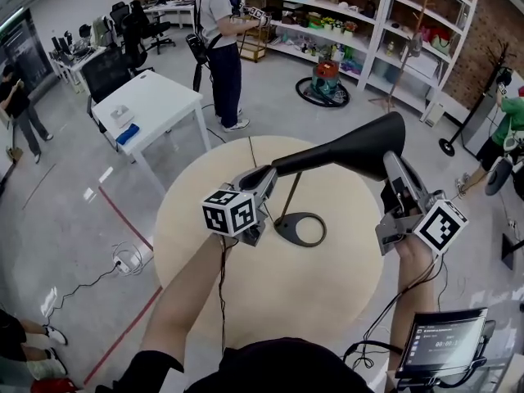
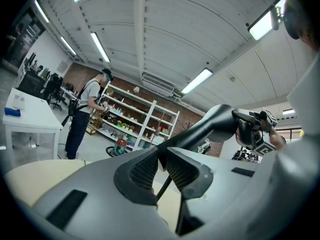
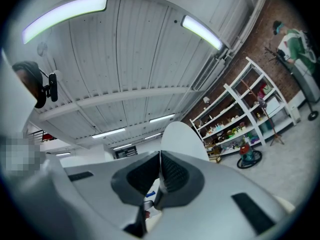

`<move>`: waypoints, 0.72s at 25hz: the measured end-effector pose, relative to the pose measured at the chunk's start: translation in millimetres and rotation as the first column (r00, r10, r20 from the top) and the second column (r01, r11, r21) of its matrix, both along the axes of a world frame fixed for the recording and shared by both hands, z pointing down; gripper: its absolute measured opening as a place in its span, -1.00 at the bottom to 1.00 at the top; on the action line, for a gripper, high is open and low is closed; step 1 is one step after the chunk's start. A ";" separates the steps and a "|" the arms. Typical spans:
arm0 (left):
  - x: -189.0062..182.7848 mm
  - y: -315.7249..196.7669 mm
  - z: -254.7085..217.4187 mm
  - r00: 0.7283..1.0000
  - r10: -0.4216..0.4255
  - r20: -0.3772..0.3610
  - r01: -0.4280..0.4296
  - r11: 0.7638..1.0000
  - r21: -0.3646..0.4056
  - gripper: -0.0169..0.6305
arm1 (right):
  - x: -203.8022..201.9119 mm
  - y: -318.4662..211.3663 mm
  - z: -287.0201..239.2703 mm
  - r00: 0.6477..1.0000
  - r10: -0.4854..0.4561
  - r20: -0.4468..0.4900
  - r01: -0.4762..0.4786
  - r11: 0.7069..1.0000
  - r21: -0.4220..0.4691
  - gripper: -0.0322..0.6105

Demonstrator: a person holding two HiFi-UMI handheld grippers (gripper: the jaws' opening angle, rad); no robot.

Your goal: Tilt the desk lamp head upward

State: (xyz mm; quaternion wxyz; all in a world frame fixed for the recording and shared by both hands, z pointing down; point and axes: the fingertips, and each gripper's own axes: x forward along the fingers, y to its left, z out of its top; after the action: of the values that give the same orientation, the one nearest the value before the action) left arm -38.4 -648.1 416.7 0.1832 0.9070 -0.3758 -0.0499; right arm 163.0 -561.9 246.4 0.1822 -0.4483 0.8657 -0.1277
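A black desk lamp stands on the round beige table (image 1: 205,301), with its ring base (image 1: 300,229) near the middle. From a thin stem its arm (image 1: 315,159) rises to the right and ends in the flared lamp head (image 1: 372,144). My left gripper (image 1: 266,180) is shut on the low left end of the arm. In the left gripper view, the left gripper (image 2: 161,156) pinches that black arm (image 2: 200,130). My right gripper (image 1: 391,164) is shut on the head's rim at its right side. In the right gripper view, the right gripper (image 3: 160,171) clamps the thin rim below the shade's pale inside (image 3: 182,139).
A white desk (image 1: 151,105) stands on the floor beyond the table at the left. A person (image 1: 219,39) stands by white shelves (image 1: 368,23) at the back. A small screen (image 1: 446,342) sits at the lower right. Cables (image 1: 123,260) lie on the floor at the left.
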 end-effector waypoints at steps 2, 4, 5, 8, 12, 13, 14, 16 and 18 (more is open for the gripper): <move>-0.7 -0.2 0.6 1.000 0.001 0.001 -0.001 1.000 -0.003 -0.78 | 0.3 -0.4 0.4 1.000 0.001 0.006 -0.001 1.000 0.002 -0.86; -0.3 -0.7 2.3 1.000 -0.002 0.005 0.002 1.000 -0.003 -0.78 | 2.7 -1.1 2.6 1.000 0.009 0.014 -0.009 1.000 0.000 -0.86; 0.2 -0.7 3.6 1.000 -0.005 0.007 0.005 1.000 -0.004 -0.78 | 3.8 -1.3 3.5 1.000 0.009 0.019 -0.009 1.000 0.001 -0.86; 2.2 0.6 9.3 0.999 -0.011 0.036 0.011 1.000 -0.011 -0.78 | 6.4 -1.7 2.6 1.000 0.008 0.030 -0.008 1.000 0.009 -0.86; 8.4 6.8 20.6 0.994 0.016 0.105 -0.014 1.000 -0.015 -0.78 | 12.3 -1.3 4.1 0.999 0.032 0.043 -0.032 0.999 0.009 -0.86; 7.9 9.1 22.3 0.995 0.017 0.100 -0.015 1.000 -0.019 -0.78 | 13.4 0.1 5.1 0.998 0.039 0.045 -0.040 0.999 0.009 -0.86; 7.2 12.0 22.8 0.996 0.015 0.089 -0.013 1.000 -0.026 -0.78 | 14.9 2.3 5.4 0.998 0.046 0.048 -0.046 0.999 0.011 -0.86; 8.3 19.8 22.0 0.998 0.013 0.067 -0.011 0.999 -0.038 -0.78 | 19.9 8.5 3.8 0.997 0.050 0.063 -0.052 0.999 0.017 -0.86; 11.1 29.2 23.2 0.998 0.012 0.058 -0.009 0.999 -0.053 -0.78 | 25.5 15.4 1.7 0.995 0.042 0.090 -0.044 0.999 0.027 -0.86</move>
State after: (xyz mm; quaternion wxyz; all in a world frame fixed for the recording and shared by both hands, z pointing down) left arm -27.2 -618.8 439.9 0.1963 0.9049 -0.3773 -0.0126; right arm 188.5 -546.5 248.1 0.2299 -0.4581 0.8486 -0.1311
